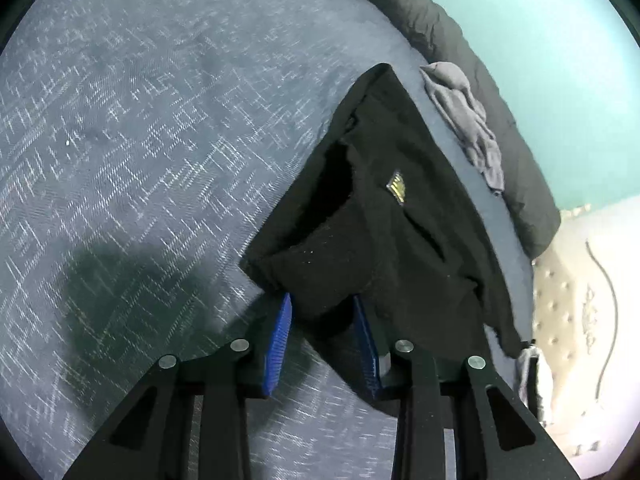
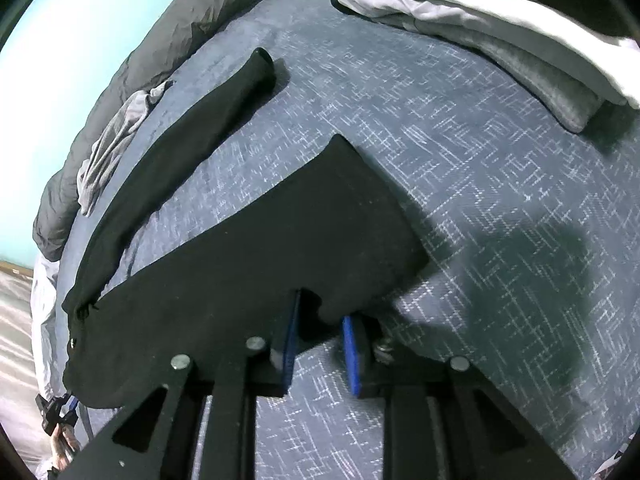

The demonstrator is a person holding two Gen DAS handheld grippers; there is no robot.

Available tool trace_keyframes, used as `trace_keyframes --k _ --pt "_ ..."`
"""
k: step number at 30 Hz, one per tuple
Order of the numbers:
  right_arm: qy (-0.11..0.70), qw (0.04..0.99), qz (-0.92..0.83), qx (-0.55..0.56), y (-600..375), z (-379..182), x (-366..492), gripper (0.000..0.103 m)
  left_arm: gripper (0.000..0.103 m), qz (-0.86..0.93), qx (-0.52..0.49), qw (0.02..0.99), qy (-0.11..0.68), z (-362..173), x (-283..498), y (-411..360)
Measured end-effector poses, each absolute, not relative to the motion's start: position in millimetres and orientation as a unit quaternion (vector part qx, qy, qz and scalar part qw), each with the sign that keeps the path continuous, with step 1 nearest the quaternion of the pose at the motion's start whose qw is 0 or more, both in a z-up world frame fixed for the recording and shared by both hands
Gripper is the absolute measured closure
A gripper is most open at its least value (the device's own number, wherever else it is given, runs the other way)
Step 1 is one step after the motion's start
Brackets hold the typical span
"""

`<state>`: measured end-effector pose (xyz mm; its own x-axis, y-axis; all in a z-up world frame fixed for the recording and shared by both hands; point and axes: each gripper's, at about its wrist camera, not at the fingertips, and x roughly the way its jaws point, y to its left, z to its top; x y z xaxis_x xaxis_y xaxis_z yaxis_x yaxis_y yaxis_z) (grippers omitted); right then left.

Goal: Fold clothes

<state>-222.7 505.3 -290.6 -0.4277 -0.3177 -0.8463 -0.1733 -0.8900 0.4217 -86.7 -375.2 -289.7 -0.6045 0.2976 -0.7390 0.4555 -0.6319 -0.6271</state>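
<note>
A: You're working near the bed edge. The blue cross-hatched bedspread [image 1: 132, 128] is lying open and bare on the left-wrist view's left side; a dark grey rumpled duvet [image 1: 460, 36] and a crumpled grey cloth [image 1: 468, 120] are crowding the far edge.

B: And on the right?

A: A folded stack of white and grey clothes [image 2: 500, 28] is sitting well apart from you, with bare bedspread between.

B: Garment?

A: The black fleece trousers [image 2: 280, 232] are lying on the bedspread, one leg stretching away towards the duvet. A small gold logo [image 1: 397, 189] is showing near the waist.

B: Grips?

A: Your left gripper [image 1: 326, 340] is pinching a bunched fold of the trousers between its blue pads. Your right gripper [image 2: 320, 344] is pinching the trousers' near edge.

B: Unclear?

A: The black fabric is hiding its own seams, and the pad tips are sitting under cloth.
</note>
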Motion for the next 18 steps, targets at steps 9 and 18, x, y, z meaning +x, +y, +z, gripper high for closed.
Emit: trace_keyframes --k 9,18 --pt "-0.236 0.052 -0.810 0.533 504.2 -292.0 -218.5 0.084 0.063 -0.772 0.471 0.036 0.425 -308.0 -87.3 -358.7" --pt "-0.225 0.066 -0.815 0.530 501.3 -287.1 -219.2 0.090 0.079 -0.780 0.456 0.058 0.425 -309.9 -87.8 -363.8"
